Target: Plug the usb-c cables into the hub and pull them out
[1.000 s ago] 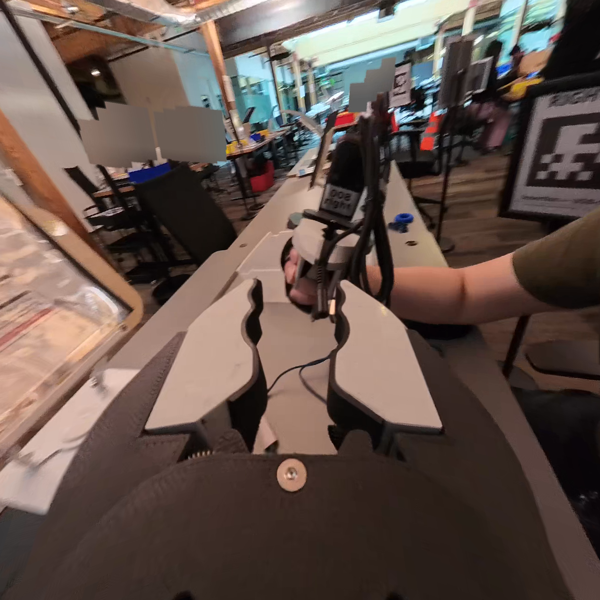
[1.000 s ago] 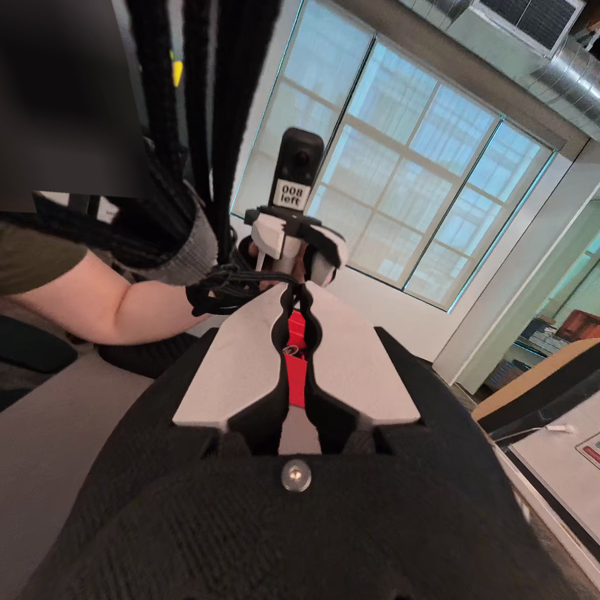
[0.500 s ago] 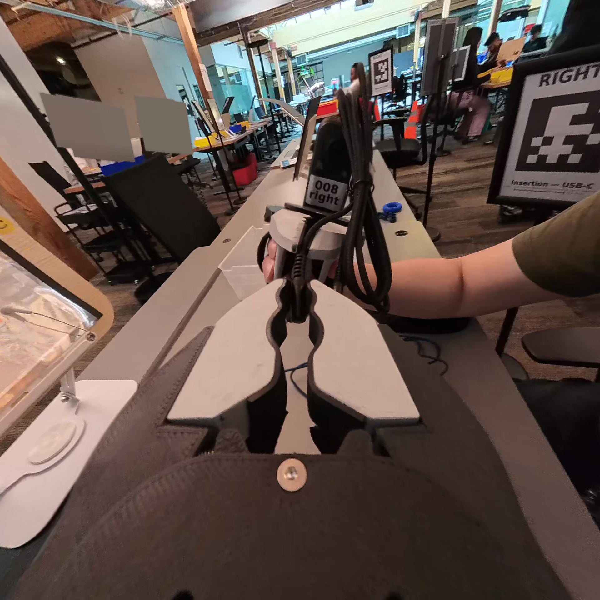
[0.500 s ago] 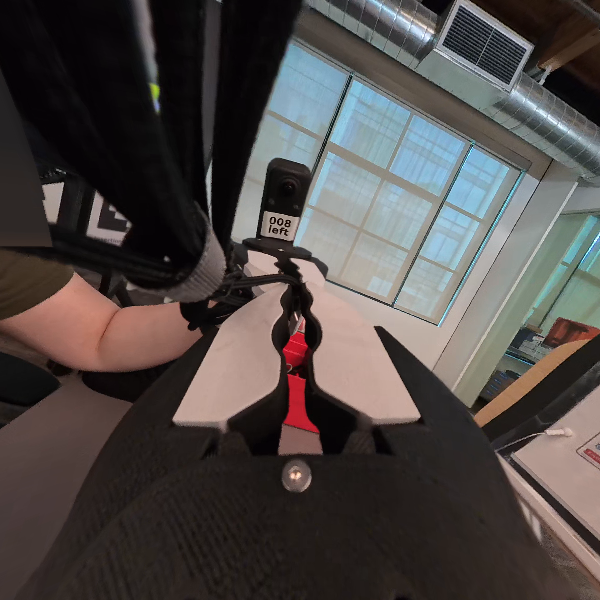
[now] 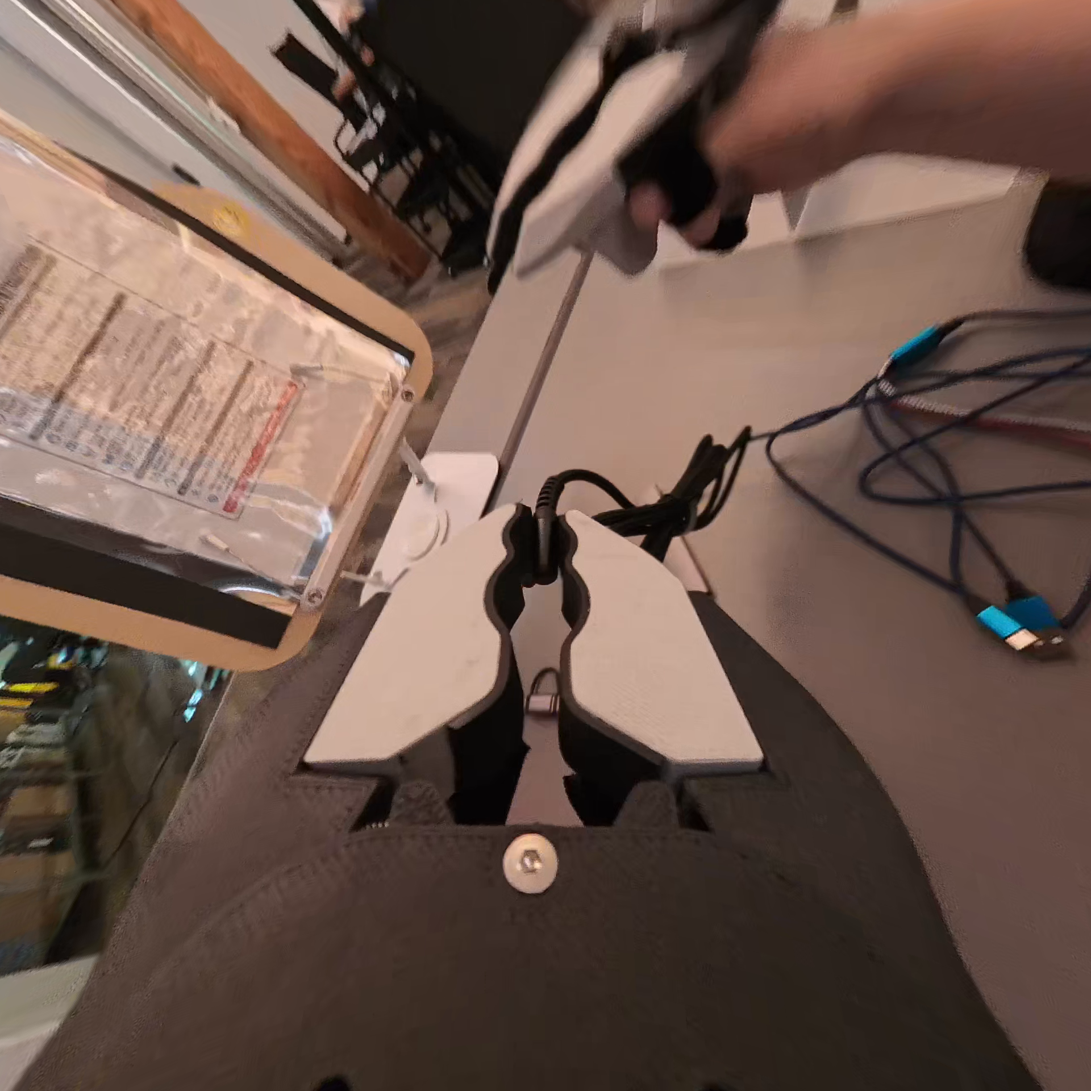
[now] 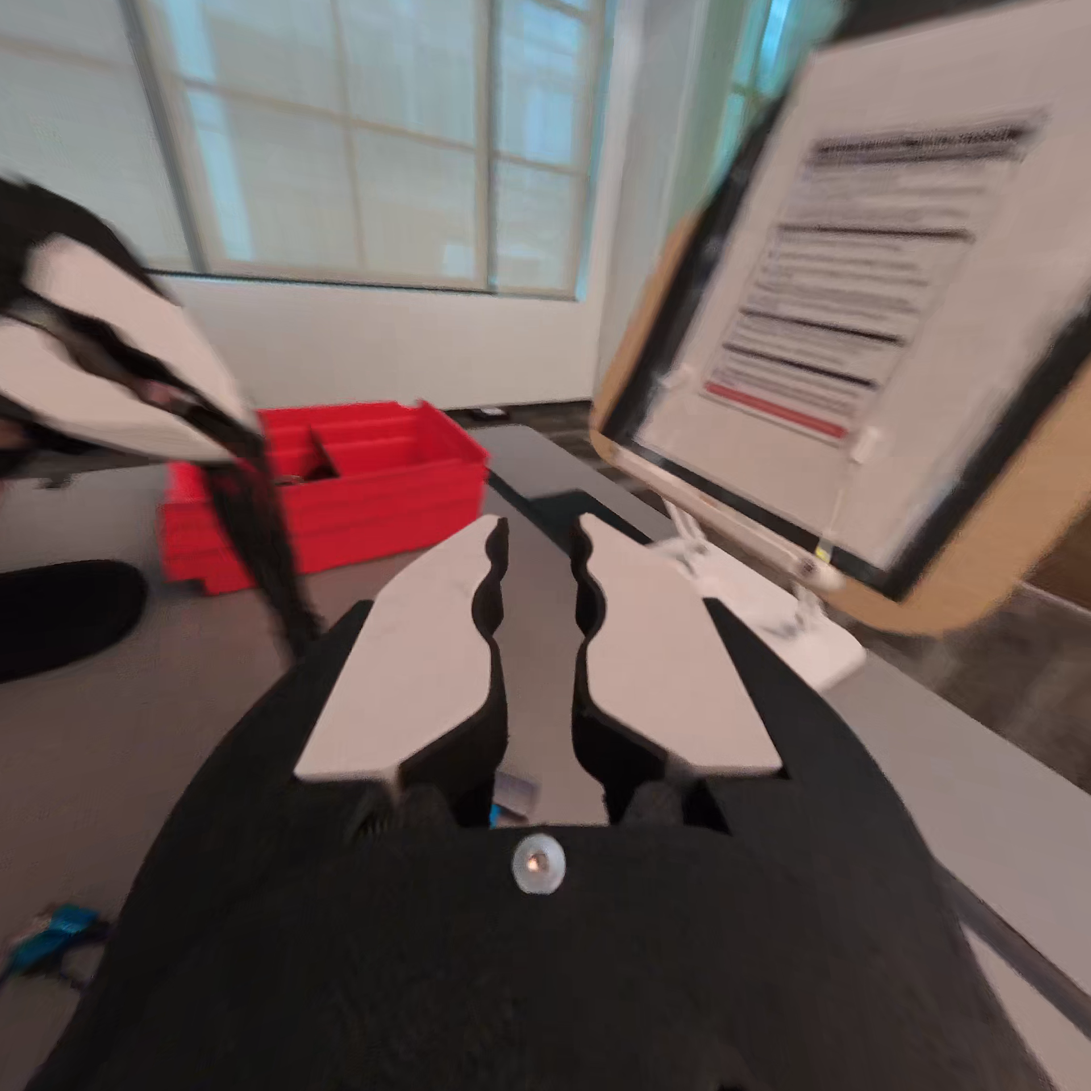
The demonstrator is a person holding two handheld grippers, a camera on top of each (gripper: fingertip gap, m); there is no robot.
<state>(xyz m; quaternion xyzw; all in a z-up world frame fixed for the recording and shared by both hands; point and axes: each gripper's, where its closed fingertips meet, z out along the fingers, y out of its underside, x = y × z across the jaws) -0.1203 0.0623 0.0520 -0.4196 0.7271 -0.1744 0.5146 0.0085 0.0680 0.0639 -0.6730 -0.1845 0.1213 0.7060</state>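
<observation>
- The left tool (image 5: 542,546) is clamped on a black cable's plug (image 5: 543,531); its cord (image 5: 661,508) trails onto the grey worktop (image 5: 797,738).
- The right tool (image 6: 538,537) stands open, empty.
- Blue cables (image 5: 944,472) lie loose to the right.
- A red bin (image 6: 366,472) sits beyond.

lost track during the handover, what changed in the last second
The black cable changed grippers: the right gripper, which was shut on it, now stands open and empty, while the left gripper, open a second ago, is shut on its plug end. Both grippers tipped down from facing each other toward the grey table. The blue cables lie loose there, untouched.
</observation>
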